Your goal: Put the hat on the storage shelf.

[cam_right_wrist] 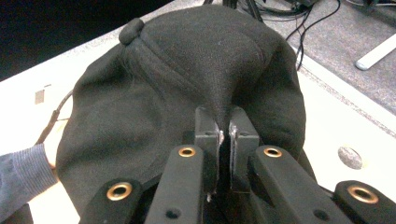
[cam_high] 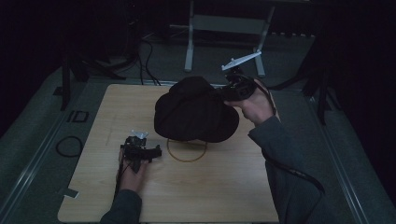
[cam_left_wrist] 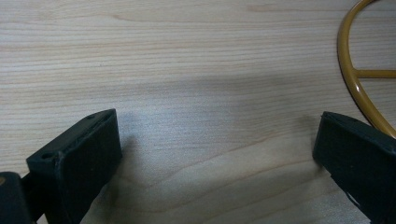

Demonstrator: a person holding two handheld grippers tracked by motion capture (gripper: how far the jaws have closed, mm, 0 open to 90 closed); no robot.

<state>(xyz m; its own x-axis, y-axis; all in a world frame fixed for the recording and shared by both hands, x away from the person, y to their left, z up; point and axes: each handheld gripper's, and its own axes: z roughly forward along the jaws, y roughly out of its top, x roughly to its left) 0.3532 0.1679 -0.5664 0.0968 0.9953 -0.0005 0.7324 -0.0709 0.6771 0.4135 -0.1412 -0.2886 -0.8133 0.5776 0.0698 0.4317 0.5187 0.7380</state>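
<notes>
Black fabric cap [cam_high: 194,111] hangs mid-frame above the tabletop [cam_high: 210,186], a fold pinched in the right gripper [cam_right_wrist: 229,133] jaws. Gold wire ring [cam_high: 187,150] lies beneath. Left gripper [cam_high: 139,150], lower left, jaws spread, holding nothing.

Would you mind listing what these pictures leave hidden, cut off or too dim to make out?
- High view: the black hat, held by the right gripper, covers the far part of the yellow wire ring.
- Left gripper view: the ring runs off the right edge and behind one of the open left gripper's jaws.
- Right gripper view: the hat hides the table beneath it.
- High view: the surroundings are too dark to read.
</notes>
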